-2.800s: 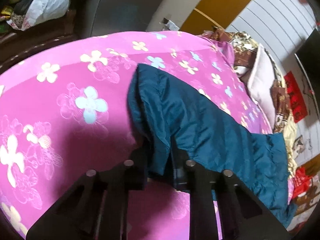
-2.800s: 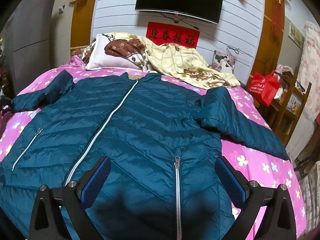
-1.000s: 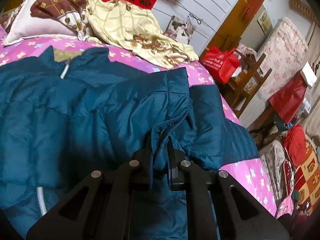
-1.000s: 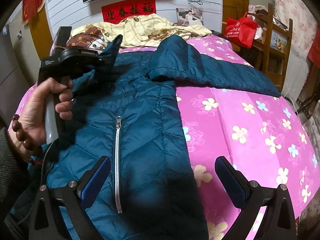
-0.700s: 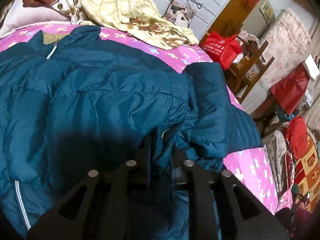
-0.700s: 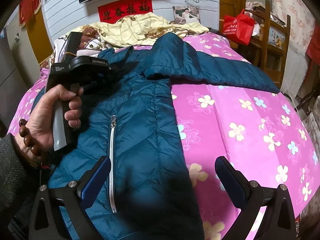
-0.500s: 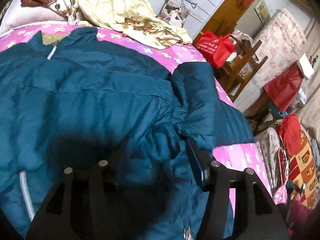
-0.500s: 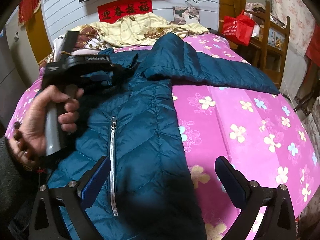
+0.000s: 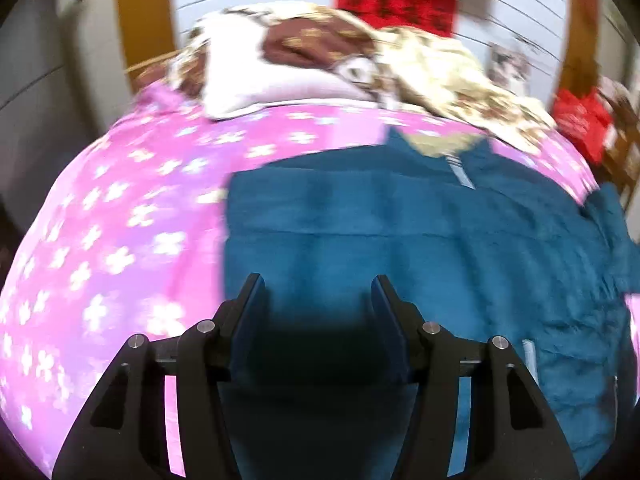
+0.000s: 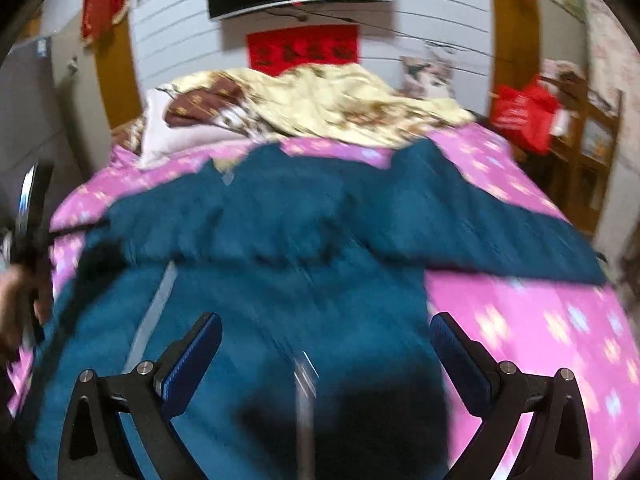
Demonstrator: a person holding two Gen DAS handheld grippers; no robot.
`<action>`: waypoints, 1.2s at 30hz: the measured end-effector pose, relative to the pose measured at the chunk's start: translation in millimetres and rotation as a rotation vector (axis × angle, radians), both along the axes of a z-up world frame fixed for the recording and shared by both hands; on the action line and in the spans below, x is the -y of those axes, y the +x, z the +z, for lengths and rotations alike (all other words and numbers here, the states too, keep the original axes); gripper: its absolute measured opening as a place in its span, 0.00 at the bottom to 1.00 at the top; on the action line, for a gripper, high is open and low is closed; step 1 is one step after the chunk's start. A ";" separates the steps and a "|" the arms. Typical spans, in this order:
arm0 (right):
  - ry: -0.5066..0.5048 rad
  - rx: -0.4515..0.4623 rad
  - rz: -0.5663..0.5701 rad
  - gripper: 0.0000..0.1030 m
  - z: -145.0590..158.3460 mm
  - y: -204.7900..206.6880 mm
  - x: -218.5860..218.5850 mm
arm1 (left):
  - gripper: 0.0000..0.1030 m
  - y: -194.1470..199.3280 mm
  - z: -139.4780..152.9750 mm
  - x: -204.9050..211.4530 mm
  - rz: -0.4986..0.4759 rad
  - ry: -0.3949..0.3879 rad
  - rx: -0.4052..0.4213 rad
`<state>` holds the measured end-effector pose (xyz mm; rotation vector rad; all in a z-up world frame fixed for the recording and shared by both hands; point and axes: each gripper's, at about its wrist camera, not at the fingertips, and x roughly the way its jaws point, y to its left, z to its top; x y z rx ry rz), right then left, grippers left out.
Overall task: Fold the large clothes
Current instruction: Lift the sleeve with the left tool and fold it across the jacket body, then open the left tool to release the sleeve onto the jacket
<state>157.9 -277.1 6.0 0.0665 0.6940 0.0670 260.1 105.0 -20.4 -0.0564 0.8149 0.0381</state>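
1. Work surface: a bed covered by a pink floral sheet (image 9: pixel 120 240). Both wrist views are blurred, so fine detail is not readable.
2. Task item: a teal quilted jacket (image 10: pixel 280 280) lies front-up on the sheet, collar toward the head of the bed. In the left wrist view the same jacket (image 9: pixel 400 232) fills the centre and right of the frame; its left edge runs straight, with bare sheet beside it.
3. Sleeves: one sleeve is folded across the chest, forming a horizontal ridge. The other sleeve (image 10: pixel 500 236) lies stretched out over the sheet toward the right of the right wrist view.
4. Left gripper (image 9: pixel 318 288): fingers parted to a middling gap, nothing between them — the jacket surface is visible through the gap, below the tips. It holds nothing.
5. Right gripper (image 10: pixel 326 328): blue-padded fingers spread wide above the lower jacket front, either side of a pocket zip (image 10: pixel 304 368). Nothing is gripped.
6. A hand (image 10: pixel 16 300) holding a dark grip handle shows at the left edge of the right wrist view, beside the jacket's edge.
7. Background: a pillow (image 9: pixel 280 80) and a cream patterned quilt (image 10: pixel 340 104) lie at the head of the bed, beyond the collar — a red bag (image 10: pixel 524 116) sits off to the right.
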 end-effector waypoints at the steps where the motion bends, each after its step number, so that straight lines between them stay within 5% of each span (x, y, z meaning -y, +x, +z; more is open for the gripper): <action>1: 0.025 0.011 0.024 1.00 2.0 21.1 -5.9 | 0.54 2.0 -0.5 -12.1 0.028 -0.026 0.002; 5: 0.087 -0.014 0.064 1.00 -4.9 106.3 -45.9 | 0.54 20.7 -5.5 -39.9 0.149 -0.122 -0.002; 9: 0.057 -0.126 0.110 1.00 -31.8 166.3 -85.7 | 0.54 48.1 -29.8 -31.0 0.137 -0.167 -0.084; 12: 0.006 -0.250 0.076 1.00 -63.8 191.0 -75.0 | 0.68 50.8 -52.6 -28.8 0.149 -0.153 -0.125; 14: -0.029 -0.251 0.021 1.00 -74.6 191.8 -50.9 | 0.77 47.6 -60.8 -28.9 0.139 -0.194 -0.128; 17: 0.085 -0.274 -0.061 1.00 -85.4 187.3 -4.0 | 0.78 42.7 -59.9 -27.6 0.131 -0.194 -0.101; 21: 0.013 -0.284 -0.055 1.00 -81.4 180.6 -16.9 | 0.78 34.8 -60.6 -29.1 0.113 -0.199 -0.073; 28: 0.078 -0.166 -0.053 1.00 -79.5 148.4 -2.1 | 0.78 31.6 -60.9 -37.3 0.121 -0.250 -0.038; 36: 0.015 -0.005 -0.079 1.00 -34.7 94.8 11.8 | 0.78 -22.5 -7.1 -8.9 0.089 -0.194 0.071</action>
